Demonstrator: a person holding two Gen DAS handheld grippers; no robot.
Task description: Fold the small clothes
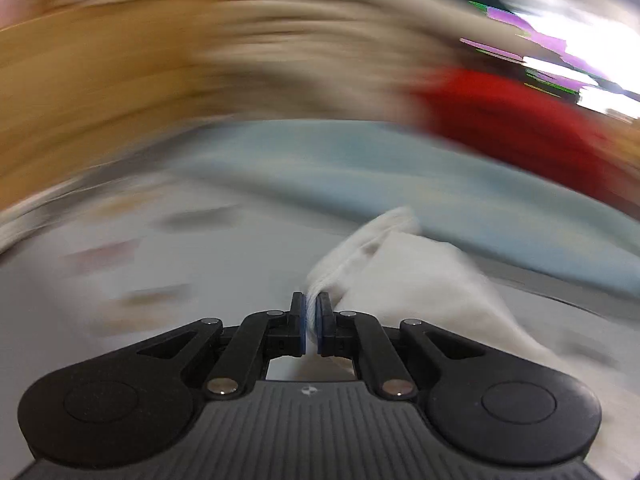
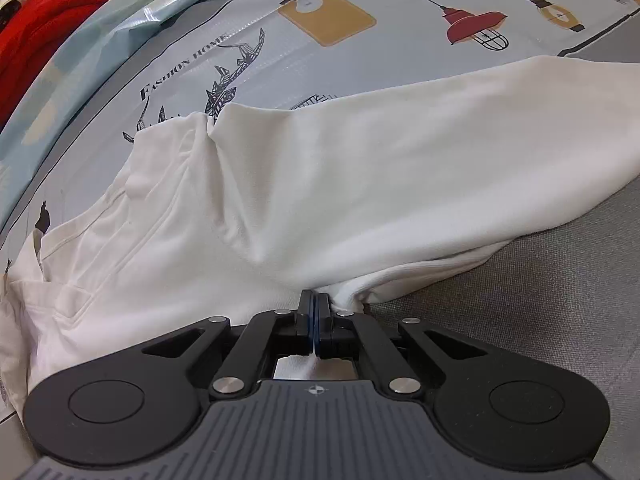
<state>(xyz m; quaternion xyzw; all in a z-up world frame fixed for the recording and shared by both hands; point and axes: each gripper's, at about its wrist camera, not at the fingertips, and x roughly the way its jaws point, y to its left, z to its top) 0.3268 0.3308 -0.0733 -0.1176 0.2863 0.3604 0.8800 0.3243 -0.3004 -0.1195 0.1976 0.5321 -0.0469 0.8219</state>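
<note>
A white cotton garment (image 2: 320,184) lies spread across a worktop covered with a pale blue printed cloth (image 2: 248,44), its pattern showing lamps, a yellow scale and the words "Fashion Home". Part of the garment hangs over onto a grey textured surface (image 2: 540,280) at the lower right of the right wrist view.

The right gripper (image 2: 316,322), black with blue pads, is clenched on the garment's near edge, with a thin fold of white fabric pinched between its jaws. A red piece of clothing (image 2: 44,20) sits at the far upper left, beyond the edge of the printed cloth.

The left wrist view is heavily blurred. The left gripper (image 1: 311,320) is also clamped on white fabric (image 1: 400,272): a bunched fold rises from between its nearly closed jaws and trails off to the right. Behind it are smears of pale blue, tan and red (image 1: 520,128); nothing more can be made out there.
</note>
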